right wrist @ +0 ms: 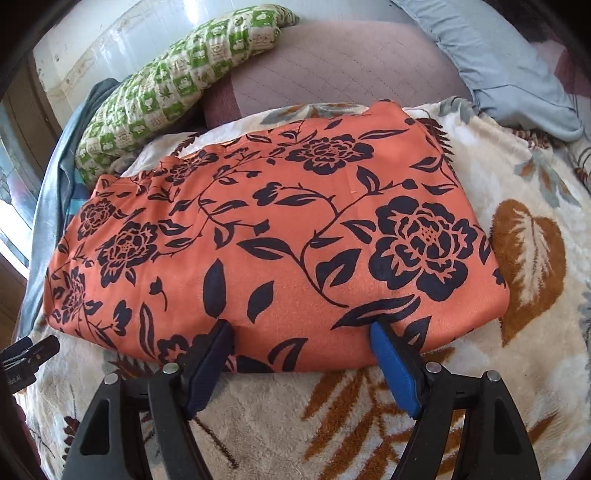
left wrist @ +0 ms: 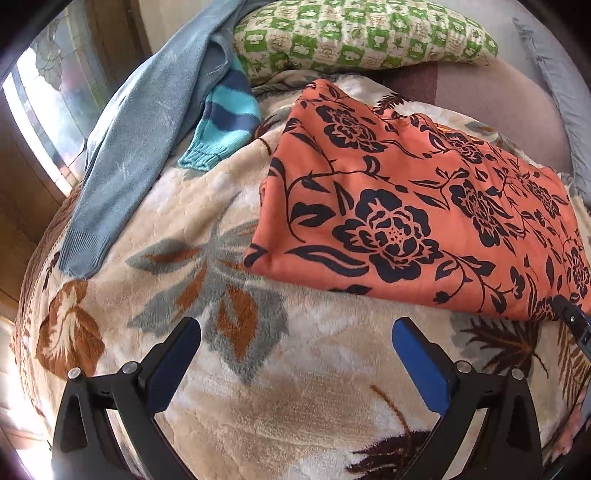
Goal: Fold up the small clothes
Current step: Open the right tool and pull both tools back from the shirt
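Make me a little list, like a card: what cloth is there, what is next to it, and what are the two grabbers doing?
main cloth: orange garment with dark flowers, folded, lying flat
lies on: fuzzy leaf-print blanket
other clothes: grey-blue sweater, striped teal sleeve, to its side
pillow: green checked pillow behind
left gripper: open, over bare blanket, holding nothing
right gripper: open, tips at the garment's near edge

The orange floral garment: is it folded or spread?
Folded: the orange floral garment lies as a compact rectangle with thick, doubled edges on the blanket.
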`<action>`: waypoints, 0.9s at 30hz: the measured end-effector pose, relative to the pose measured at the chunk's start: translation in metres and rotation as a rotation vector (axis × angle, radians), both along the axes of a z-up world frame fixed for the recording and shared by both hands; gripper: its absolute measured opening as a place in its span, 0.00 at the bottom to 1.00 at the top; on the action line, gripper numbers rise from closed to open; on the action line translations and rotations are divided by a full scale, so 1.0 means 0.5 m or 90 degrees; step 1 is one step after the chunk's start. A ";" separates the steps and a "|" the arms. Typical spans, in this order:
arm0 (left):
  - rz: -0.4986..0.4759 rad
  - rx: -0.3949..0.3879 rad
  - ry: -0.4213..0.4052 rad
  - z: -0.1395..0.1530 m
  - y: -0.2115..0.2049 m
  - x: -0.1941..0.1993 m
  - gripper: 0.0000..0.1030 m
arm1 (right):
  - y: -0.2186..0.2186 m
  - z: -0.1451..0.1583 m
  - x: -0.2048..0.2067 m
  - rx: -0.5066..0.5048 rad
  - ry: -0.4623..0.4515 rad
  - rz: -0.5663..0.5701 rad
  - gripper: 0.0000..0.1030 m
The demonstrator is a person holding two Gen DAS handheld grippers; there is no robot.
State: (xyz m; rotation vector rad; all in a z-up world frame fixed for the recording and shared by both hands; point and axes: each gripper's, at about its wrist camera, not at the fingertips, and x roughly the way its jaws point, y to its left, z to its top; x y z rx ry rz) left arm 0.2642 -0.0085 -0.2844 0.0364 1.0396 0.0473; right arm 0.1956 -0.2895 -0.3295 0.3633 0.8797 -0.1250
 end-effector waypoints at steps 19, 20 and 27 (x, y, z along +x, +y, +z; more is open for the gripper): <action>0.031 -0.016 -0.150 0.055 0.067 -0.149 1.00 | -0.132 0.122 -0.259 0.031 -0.131 -0.122 0.77; 0.034 -0.016 -0.150 0.054 0.072 -0.154 1.00 | -0.130 0.124 -0.264 0.027 -0.134 -0.119 0.77; 0.056 -0.019 -0.156 0.048 0.097 -0.178 1.00 | -0.134 0.122 -0.282 0.030 -0.135 -0.128 0.77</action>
